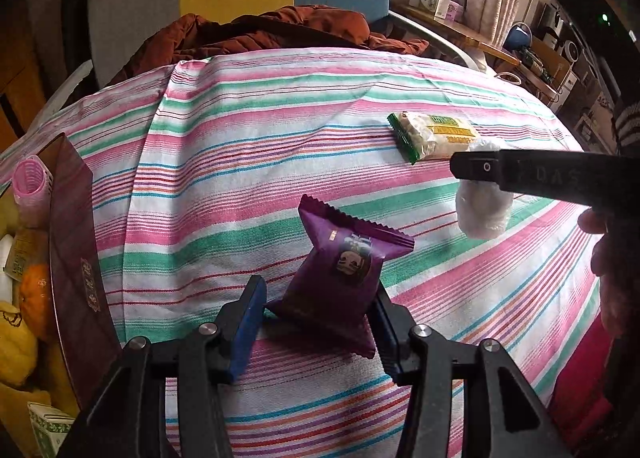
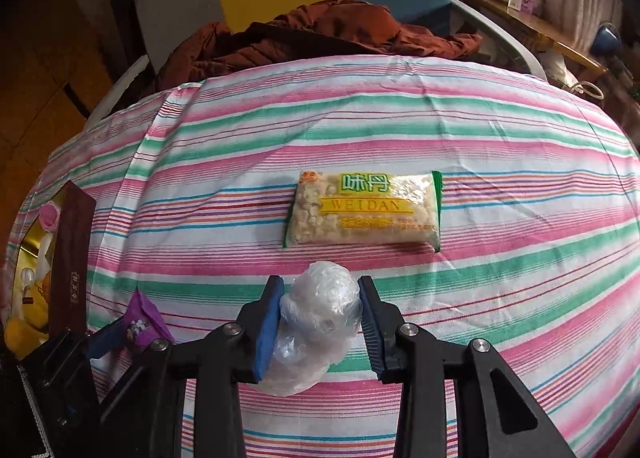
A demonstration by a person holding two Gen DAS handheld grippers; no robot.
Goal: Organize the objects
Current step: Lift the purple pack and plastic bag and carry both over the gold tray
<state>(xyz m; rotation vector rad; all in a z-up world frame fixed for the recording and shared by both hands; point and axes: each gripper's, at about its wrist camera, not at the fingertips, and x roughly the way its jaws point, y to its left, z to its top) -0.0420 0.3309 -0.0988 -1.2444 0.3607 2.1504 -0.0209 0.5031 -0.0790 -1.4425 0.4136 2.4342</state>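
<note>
My left gripper (image 1: 320, 300) is shut on a purple snack packet (image 1: 344, 274) and holds it tilted just above the striped cloth; the packet also shows in the right wrist view (image 2: 142, 324). My right gripper (image 2: 320, 294) is shut on a clear plastic-wrapped white lump (image 2: 316, 314), also seen in the left wrist view (image 1: 482, 209) under the right gripper's finger. A green-edged Weidan packet (image 2: 364, 211) lies flat on the cloth beyond the right gripper; in the left wrist view the Weidan packet (image 1: 434, 135) is at the far right.
A dark red box (image 1: 74, 254) stands at the table's left edge, holding a pink roller (image 1: 32, 185), an orange (image 1: 36, 298) and yellow items. The striped tablecloth (image 2: 500, 137) covers the table. A brown jacket (image 2: 320, 37) lies on a chair behind.
</note>
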